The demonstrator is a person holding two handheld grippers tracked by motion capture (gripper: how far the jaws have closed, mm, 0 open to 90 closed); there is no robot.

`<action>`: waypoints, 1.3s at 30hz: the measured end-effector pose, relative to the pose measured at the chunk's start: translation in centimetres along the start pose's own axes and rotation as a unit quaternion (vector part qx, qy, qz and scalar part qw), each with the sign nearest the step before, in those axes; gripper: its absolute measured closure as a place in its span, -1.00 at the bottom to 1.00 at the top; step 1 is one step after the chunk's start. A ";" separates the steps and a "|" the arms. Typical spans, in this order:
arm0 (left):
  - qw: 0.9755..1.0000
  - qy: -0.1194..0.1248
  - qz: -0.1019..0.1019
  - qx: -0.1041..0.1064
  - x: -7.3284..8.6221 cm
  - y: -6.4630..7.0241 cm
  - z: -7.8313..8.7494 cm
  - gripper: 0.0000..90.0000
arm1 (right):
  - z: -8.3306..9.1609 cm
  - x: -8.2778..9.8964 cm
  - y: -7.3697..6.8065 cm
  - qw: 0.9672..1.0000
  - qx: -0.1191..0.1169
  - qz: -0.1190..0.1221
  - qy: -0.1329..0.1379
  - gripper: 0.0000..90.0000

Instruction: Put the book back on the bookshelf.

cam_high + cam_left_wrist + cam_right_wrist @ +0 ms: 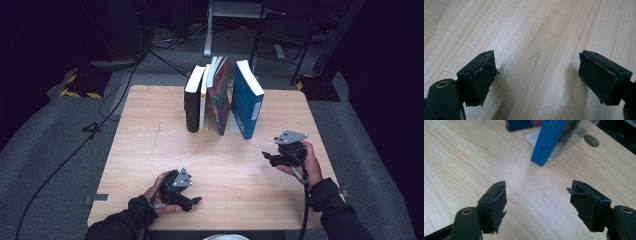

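Blue book [247,100], table's 12 o'clock: stiff, heavy, glossy, leaning. You grip spine edge low. Right gripper [537,206] wide open, empty; left gripper [536,77] likewise.

A light wooden table [150,150] carries a row of upright books [222,97].

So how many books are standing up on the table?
4, maybe more hidden between them. From the left of the row: a black book, a thin white book with a yellow spine, a red patterned book, and a blue book leaning at the right end.
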State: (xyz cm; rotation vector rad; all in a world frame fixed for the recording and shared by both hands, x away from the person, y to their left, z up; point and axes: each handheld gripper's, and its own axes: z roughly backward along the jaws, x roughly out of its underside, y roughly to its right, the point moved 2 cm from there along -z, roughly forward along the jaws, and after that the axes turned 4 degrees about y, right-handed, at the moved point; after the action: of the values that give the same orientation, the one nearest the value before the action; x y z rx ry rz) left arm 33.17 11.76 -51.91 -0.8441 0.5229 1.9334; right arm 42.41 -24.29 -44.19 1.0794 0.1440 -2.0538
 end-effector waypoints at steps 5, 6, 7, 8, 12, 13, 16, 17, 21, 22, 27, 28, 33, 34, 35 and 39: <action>1.000 0.000 0.000 0.000 0.0 0.0 0.0 -0.67 | 0.5 1.0 -0.4 1.000 0.002 0.013 -0.002 -0.36; 1.000 0.000 0.000 0.000 0.0 0.0 0.0 -0.67 | 0.5 1.2 -0.4 1.000 -0.001 0.011 -0.005 -0.37; 1.000 0.000 0.000 0.000 0.0 0.0 0.0 -0.67 | 0.6 1.3 -0.5 1.000 -0.007 0.007 -0.009 -0.38; 1.000 0.000 0.000 0.000 0.0 0.0 0.0 -0.67 | 0.7 1.5 -0.5 1.000 -0.006 0.006 -0.007 -0.38; 1.000 0.000 0.000 0.000 0.0 0.0 0.0 -0.67 | 1.0 2.0 -0.7 1.000 -0.002 0.013 -0.007 -0.38; 1.000 0.000 0.000 0.000 0.0 0.0 0.0 -0.67 | 1.1 2.2 -0.8 1.000 -0.003 0.012 -0.008 -0.38; 1.000 0.000 0.000 -0.001 0.0 0.0 0.0 -0.67 | 1.3 3.0 -0.9 1.000 0.004 0.015 -0.019 -0.39; 1.000 0.000 0.000 0.000 0.0 0.0 0.0 -0.67 | 1.4 3.3 -0.9 1.000 0.008 0.019 -0.022 -0.39; 1.000 0.000 0.000 0.000 0.0 0.0 0.0 -0.67 | 1.9 4.2 -1.0 1.000 0.001 0.016 -0.020 -0.39; 1.000 0.000 0.000 0.000 0.0 0.0 0.0 -0.67 | 2.0 4.5 -1.0 1.000 0.000 0.017 -0.018 -0.39; 1.000 0.000 0.000 0.000 0.0 0.0 0.0 -0.67 | 2.5 5.6 -1.2 1.000 -0.002 0.017 -0.020 -0.40; 1.000 0.000 0.000 0.000 0.0 0.0 0.0 -0.67 | 2.7 5.9 -1.2 1.000 -0.005 0.017 -0.018 -0.40; 1.000 0.000 0.000 0.000 0.0 0.0 0.0 -0.67 | 3.2 7.7 -1.3 1.000 -0.006 0.016 -0.015 -0.41; 1.000 0.000 0.000 0.000 0.0 0.0 0.0 -0.67 | 3.4 8.0 -1.3 1.000 -0.005 0.015 -0.015 -0.41; 1.000 0.000 0.000 0.000 0.0 0.0 0.0 -0.67 | 3.5 8.4 -1.3 1.000 -0.009 0.011 -0.011 -0.41; 1.000 0.000 0.001 0.000 0.0 0.0 0.0 -0.67 | 4.2 9.9 -1.0 1.000 -0.007 -0.001 -0.006 -0.43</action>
State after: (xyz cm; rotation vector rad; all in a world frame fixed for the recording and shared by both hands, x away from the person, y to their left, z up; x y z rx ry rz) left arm 33.16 11.76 -51.90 -0.8444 0.5229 1.9348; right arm 35.81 -31.31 -49.10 1.0576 0.1526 -2.0577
